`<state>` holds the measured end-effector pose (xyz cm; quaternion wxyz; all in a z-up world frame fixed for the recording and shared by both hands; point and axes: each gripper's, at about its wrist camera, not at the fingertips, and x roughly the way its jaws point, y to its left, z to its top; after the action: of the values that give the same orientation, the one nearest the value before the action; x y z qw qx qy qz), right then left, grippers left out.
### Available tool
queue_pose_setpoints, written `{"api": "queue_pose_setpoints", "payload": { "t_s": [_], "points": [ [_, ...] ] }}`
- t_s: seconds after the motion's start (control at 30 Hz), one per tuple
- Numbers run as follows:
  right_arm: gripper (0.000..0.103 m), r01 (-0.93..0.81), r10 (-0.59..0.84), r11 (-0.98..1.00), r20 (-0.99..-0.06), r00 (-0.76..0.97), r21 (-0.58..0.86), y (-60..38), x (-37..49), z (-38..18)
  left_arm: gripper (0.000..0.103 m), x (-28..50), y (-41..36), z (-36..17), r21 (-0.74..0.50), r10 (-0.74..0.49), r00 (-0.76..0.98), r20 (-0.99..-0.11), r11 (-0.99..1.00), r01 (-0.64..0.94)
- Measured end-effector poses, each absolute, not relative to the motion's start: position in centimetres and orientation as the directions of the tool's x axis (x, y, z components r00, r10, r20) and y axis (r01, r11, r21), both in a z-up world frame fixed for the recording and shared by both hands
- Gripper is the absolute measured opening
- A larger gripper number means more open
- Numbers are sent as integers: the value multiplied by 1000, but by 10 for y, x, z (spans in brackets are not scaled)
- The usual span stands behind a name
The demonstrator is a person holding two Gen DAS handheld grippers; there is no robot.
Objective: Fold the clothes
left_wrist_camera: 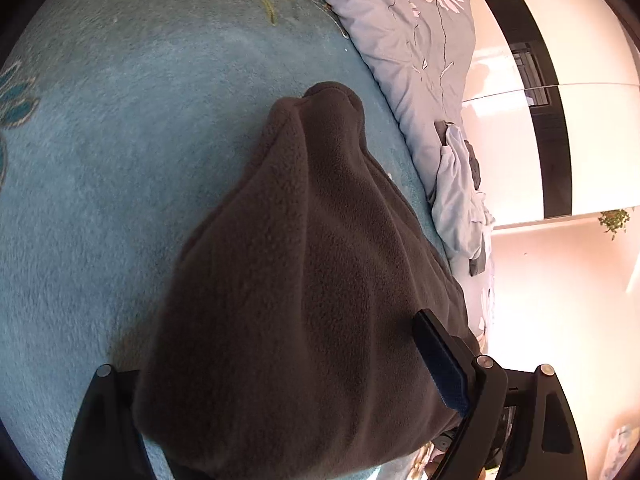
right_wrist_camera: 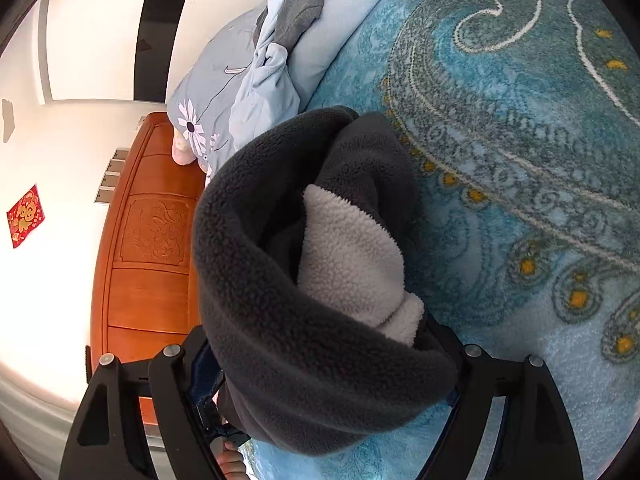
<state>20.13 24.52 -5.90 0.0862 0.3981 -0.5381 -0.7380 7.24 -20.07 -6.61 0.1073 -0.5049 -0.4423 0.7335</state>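
A dark grey fleece garment lies bunched on the teal blanket. It stretches forward from between the fingers of my left gripper. The fleece covers that gripper's left finger, while the right finger stands bare at the cloth's edge. The jaws stand wide and open. In the right wrist view the same fleece is rolled into a thick bundle with its cream lining showing. It fills the gap of my right gripper, which is also wide open. Cloth hides both of its fingertips.
A grey-blue quilt with daisies lies along the bed's side, with a light blue and grey garment crumpled on it. A carved wooden headboard stands against the white wall. The patterned blanket spreads right of the fleece.
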Motion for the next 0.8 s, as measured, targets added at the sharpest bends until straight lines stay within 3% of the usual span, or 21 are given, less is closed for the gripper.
{"api": "queue_pose_setpoints", "payload": {
  "t_s": [0.1,0.2,0.3,0.37,0.57,0.8],
  "points": [
    [85,-291,-552,-415,-493,-673,862,243,187,-57,89,63,-199,-67,-740,586,-461,-666,-595,313],
    [84,-302,-559,-416,-503,-659,858,235,178,-56,80,64,-194,-65,-692,536,-450,-715,-634,344],
    [81,-325,-561,-413,-519,-645,851,232,178,-52,59,66,-188,-52,-640,482,-442,-756,-684,350],
    [72,-336,-564,-421,-533,-630,843,233,179,-48,34,67,-185,-38,-616,455,-446,-771,-710,341],
    [59,-257,-602,-483,-530,-597,837,235,173,-6,28,74,-177,16,-583,402,-496,-769,-759,289],
    [57,-70,-683,-469,-412,-603,880,239,177,72,27,89,-161,105,-584,396,-583,-709,-793,171]
  ]
}}
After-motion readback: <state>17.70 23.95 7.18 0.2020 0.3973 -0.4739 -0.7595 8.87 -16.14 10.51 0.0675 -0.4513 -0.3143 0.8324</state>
